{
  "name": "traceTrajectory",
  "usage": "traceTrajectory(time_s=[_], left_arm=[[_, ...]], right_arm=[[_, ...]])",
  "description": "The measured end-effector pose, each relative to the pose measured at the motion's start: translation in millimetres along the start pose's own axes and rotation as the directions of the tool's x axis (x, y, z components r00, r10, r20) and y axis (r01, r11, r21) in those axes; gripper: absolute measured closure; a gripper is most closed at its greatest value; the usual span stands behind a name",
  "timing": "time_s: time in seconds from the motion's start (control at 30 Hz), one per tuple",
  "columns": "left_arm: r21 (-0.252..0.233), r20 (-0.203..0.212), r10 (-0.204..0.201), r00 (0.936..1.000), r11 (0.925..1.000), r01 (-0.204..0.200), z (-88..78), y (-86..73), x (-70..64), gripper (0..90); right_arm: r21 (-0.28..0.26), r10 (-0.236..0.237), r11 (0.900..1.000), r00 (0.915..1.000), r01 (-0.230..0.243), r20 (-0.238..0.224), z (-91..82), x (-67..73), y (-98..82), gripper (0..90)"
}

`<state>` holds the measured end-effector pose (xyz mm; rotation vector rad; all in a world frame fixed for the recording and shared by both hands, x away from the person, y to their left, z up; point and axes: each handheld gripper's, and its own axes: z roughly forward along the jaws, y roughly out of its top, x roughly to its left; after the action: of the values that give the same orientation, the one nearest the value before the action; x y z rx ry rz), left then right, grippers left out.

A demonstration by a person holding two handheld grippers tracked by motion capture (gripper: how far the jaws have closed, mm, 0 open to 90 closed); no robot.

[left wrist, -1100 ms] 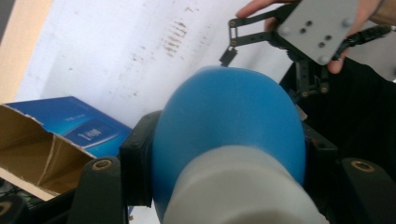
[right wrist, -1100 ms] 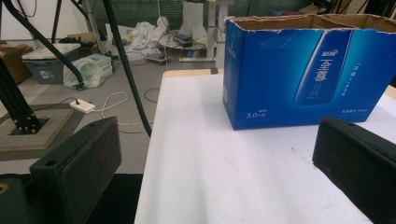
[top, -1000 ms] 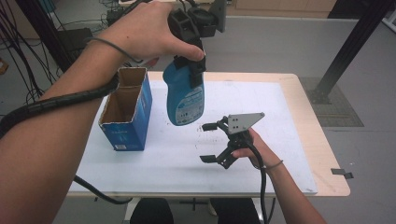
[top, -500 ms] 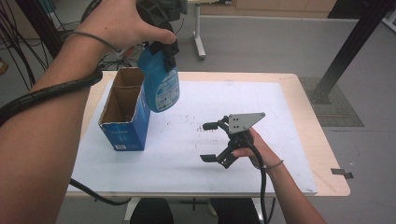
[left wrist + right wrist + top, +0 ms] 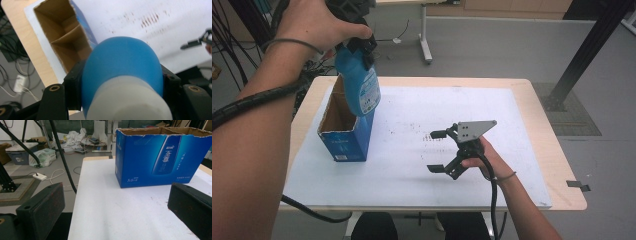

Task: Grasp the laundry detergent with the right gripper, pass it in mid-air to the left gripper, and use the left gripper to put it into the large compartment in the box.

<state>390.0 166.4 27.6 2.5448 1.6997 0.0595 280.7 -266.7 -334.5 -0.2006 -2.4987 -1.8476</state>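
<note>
Left tongs (image 5: 357,42) clamped on blue bottle (image 5: 358,85), top hidden under hand; bottle base hides box (image 5: 343,145) corner. Right tongs (image 5: 439,151) apart, empty, on tabletop (image 5: 412,185).

We see soft, even light throughout; the white bench (image 5: 412,175) glares mildly, and the near blue bottle (image 5: 122,65) looks blurred.

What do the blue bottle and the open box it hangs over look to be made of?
Blue bottle: probably plastic, smooth and matte, with an even moulded colour, a printed label and a white neck that looks slightly rougher. The left gripper clamps it near the top.

Box: cardboard; brown raw inner walls and divider with ragged torn top edges. Its outside looks glossy, printed blue with a faint sheen.
</note>
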Motion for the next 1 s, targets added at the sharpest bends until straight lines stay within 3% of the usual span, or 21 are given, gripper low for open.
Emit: traceTrajectory(time_s=[0.03,0.1,0.13,0.27,0.5,0.8,1.0], left_arm=[[-0.001,0.001,-0.041,0.9991,0.9991,0.041,1.3,-0.6,4.3,37.8],[-0.008,-0.006,-0.073,0.9973,0.9973,0.073,3.1,-2.6,10.4,37.8],[-0.008,-0.013,-0.108,0.9941,0.9941,0.108,4.5,-3.4,14.1,37.8],[-0.005,-0.037,-0.160,0.9864,0.9871,0.160,10.0,-4.4,21.9,37.8],[0.001,-0.049,-0.279,0.9591,0.9602,0.279,21.0,-8.6,46.9,37.8],[-0.018,-0.076,-0.354,0.9321,0.9351,0.354,32.6,-13.0,59.0,37.9],[-0.033,-0.058,-0.370,0.9273,0.9291,0.368,37.8,-15.1,64.4,37.9]], right_arm=[[-0.001,-0.001,1.000,1.0000,0.001,0.000,-0.1,0.0,-0.2,1.2],[-0.004,0.000,1.000,1.0000,0.000,0.001,-0.3,0.3,-0.5,1.1],[-0.002,0.002,1.000,1.0000,-0.002,0.002,-0.6,0.6,-0.4,1.2],[-0.002,0.001,1.000,1.0000,-0.001,0.006,-2.3,0.4,-0.5,1.2],[-0.012,0.007,1.000,0.9998,-0.006,0.019,-7.3,3.2,-4.6,1.2],[-0.020,0.019,1.000,0.9994,-0.018,0.030,-10.3,4.7,-11.9,1.1],[-0.020,0.018,1.000,0.9995,-0.018,0.026,-9.1,4.1,-13.1,1.1]])
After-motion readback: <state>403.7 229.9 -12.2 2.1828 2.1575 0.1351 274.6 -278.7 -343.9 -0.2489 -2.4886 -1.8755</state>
